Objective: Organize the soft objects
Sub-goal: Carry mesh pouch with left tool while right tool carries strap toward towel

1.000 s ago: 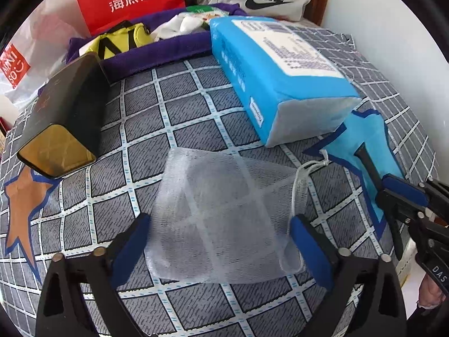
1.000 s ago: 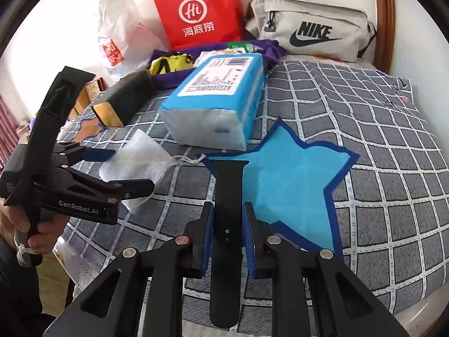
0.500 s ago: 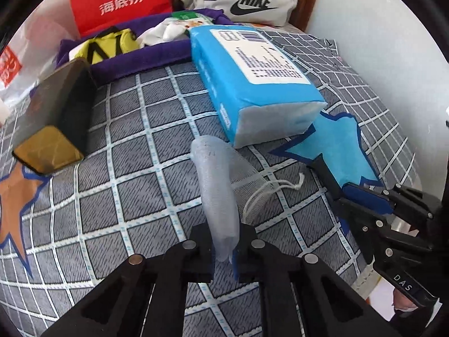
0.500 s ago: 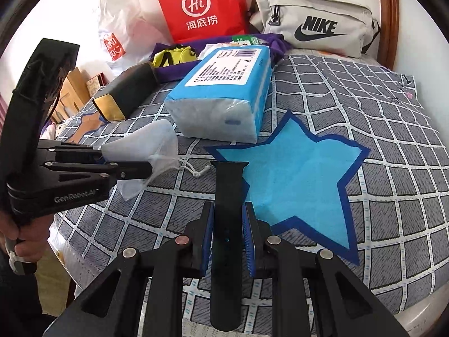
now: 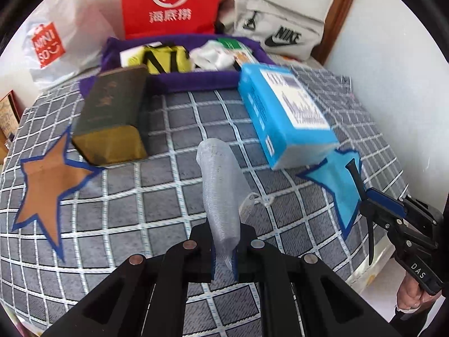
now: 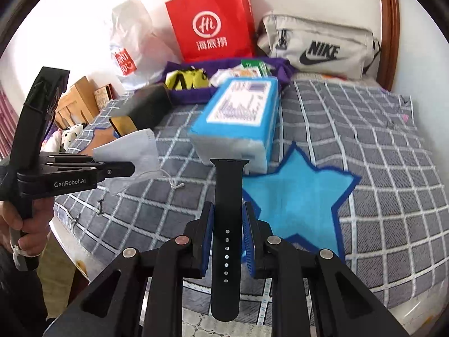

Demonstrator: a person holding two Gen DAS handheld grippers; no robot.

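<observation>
1. White mesh filled the middle of our left wrist view: a small drawstring mesh pouch (image 5: 221, 193) stood up between the fingers of our left gripper (image 5: 224, 261), which was clamped tight on its lower end
2. In the right wrist view we saw that same pouch (image 6: 132, 154) sticking out of the left gripper (image 6: 123, 168), lifted clear of the bed, its white cord (image 6: 172, 181) dangling
3. Our right gripper (image 6: 227, 238) was closed narrowly on a black watch strap (image 6: 227, 210), pinched across its width, with one end reaching forward and the other hanging back toward the camera
4. From the left view, the right gripper (image 5: 370, 205) appeared at the right edge, the strap (image 5: 362, 202) seen edge-on over a blue star patch (image 5: 334, 179)
5. A grey checked bedcover (image 6: 378, 168) lay beneath everything; the blue star (image 6: 297, 196) sat just ahead of the strap, and an orange star patch (image 5: 45, 185) lay well to the left
6. A blue tissue pack (image 6: 238, 118) rested on the cover beyond the blue star, and a dark box with a gold end (image 5: 112, 118) lay to its left
7. Farther back we saw a purple tray (image 5: 190, 81) holding small items, a red paper bag (image 6: 213, 25), a white plastic bag (image 5: 53, 47) and a grey Nike pouch (image 6: 320, 47)
8. A person's hand (image 6: 25, 224) gripped the left gripper's handle
</observation>
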